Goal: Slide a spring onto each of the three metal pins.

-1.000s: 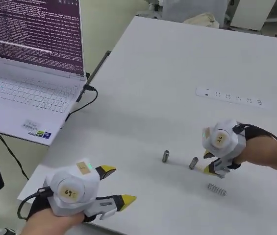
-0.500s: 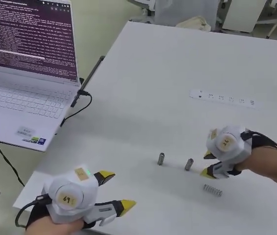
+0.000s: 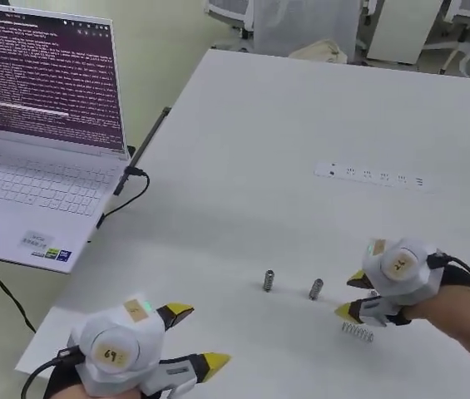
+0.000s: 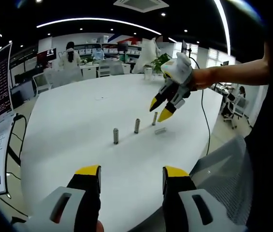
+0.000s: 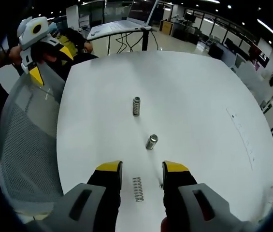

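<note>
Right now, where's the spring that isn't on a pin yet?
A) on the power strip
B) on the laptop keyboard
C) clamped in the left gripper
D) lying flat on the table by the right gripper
D: the loose spring lies on its side on the table, right by the right gripper, whose jaws stand open and grip nothing.

A broad white table (image 3: pixel 284 125) spreads across the scene, with a white power strip (image 3: pixel 369 176) lying flat on its far part. Just beside its left edge sits an open laptop (image 3: pixel 35 125), a black cable (image 3: pixel 122 195) trailing from it. The floor (image 3: pixel 164 33) is pale green. Office chairs (image 3: pixel 226 10) stand beyond, curved ceiling light strips (image 4: pixel 97 20) glow over an open-plan office, and a grey mesh chair (image 5: pixel 25 140) sits beside the table
</note>
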Demonstrator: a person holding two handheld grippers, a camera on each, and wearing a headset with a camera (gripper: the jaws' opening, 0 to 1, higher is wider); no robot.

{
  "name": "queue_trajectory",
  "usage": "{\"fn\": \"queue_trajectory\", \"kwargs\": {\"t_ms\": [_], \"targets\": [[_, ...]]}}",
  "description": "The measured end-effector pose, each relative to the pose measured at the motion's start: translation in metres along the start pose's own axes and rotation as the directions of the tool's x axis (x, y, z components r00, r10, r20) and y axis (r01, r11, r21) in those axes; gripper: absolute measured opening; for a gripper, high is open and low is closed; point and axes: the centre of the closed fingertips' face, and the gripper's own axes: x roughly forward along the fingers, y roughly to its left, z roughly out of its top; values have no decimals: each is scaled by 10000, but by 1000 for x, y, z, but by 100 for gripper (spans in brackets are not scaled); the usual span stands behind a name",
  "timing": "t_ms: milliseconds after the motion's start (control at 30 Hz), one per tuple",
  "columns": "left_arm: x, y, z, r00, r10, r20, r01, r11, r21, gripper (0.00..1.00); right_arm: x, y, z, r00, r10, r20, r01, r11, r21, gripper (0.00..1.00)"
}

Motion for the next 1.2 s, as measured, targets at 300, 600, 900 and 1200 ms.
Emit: {"fn": "queue_trajectory", "kwargs": {"t_ms": [300, 600, 900, 1200], "targets": [[3, -1, 3, 10000, -84, -3, 84, 10000, 4, 46, -11, 10, 0, 9960, -211, 873, 122, 9948, 1013, 32], [5, 1, 5, 10000, -82, -2, 82, 10000, 16, 46, -19, 16, -8, 9920, -405, 1192, 241, 9904, 1364, 35], [8, -1, 6, 9999, -136, -17, 136, 9999, 7, 47, -33, 18, -13, 9777, -807, 1938, 317, 9693, 2436, 39], [9, -3, 8, 9999, -172, 6, 172, 9998, 38, 47, -51, 17, -21, 9626, -1352, 2349, 567, 9480, 3133, 44]]}}
